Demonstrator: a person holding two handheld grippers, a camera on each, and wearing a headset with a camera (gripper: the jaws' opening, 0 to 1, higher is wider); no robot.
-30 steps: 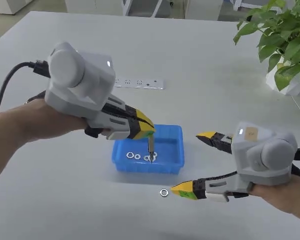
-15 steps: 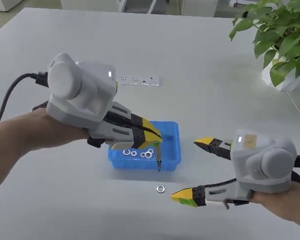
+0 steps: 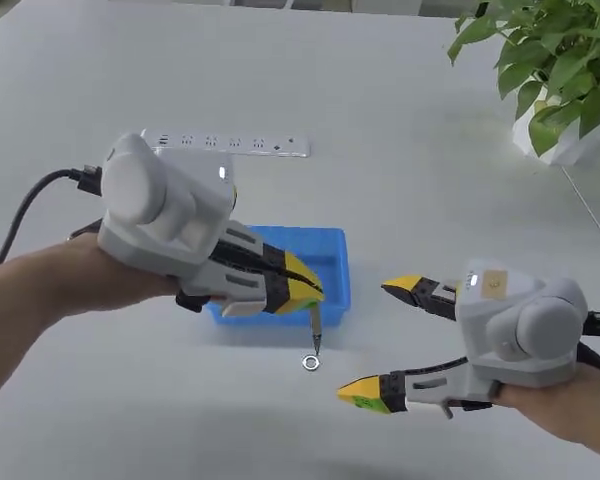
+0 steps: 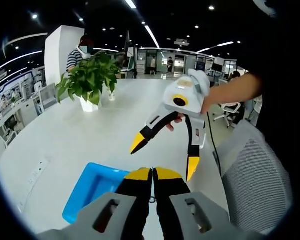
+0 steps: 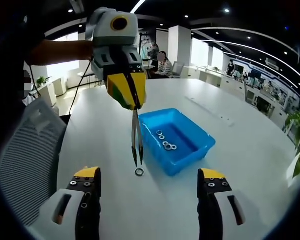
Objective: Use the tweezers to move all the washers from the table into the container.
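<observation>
A blue container (image 3: 332,262) sits mid-table, with several washers (image 5: 166,144) lying on its floor (image 5: 186,136). One loose washer (image 3: 311,362) lies on the table just in front of it. My left gripper (image 3: 308,291) is shut on the tweezers (image 3: 315,331), which point down with their tips just above that washer (image 5: 139,172); the prongs (image 5: 136,140) stand slightly apart and hold nothing. In the left gripper view the yellow jaws (image 4: 153,173) are pressed together. My right gripper (image 3: 376,340) hovers open and empty to the right of the washer.
A white power strip (image 3: 225,145) lies behind the container. A potted plant (image 3: 550,70) stands at the far right corner. A black cable (image 3: 30,215) trails from the left gripper. A grey mesh chair (image 4: 260,185) is beside the table.
My left gripper has carried the tweezers out of the container, over its front wall, down to the loose washer on the table. The right gripper has stayed open beside it.
</observation>
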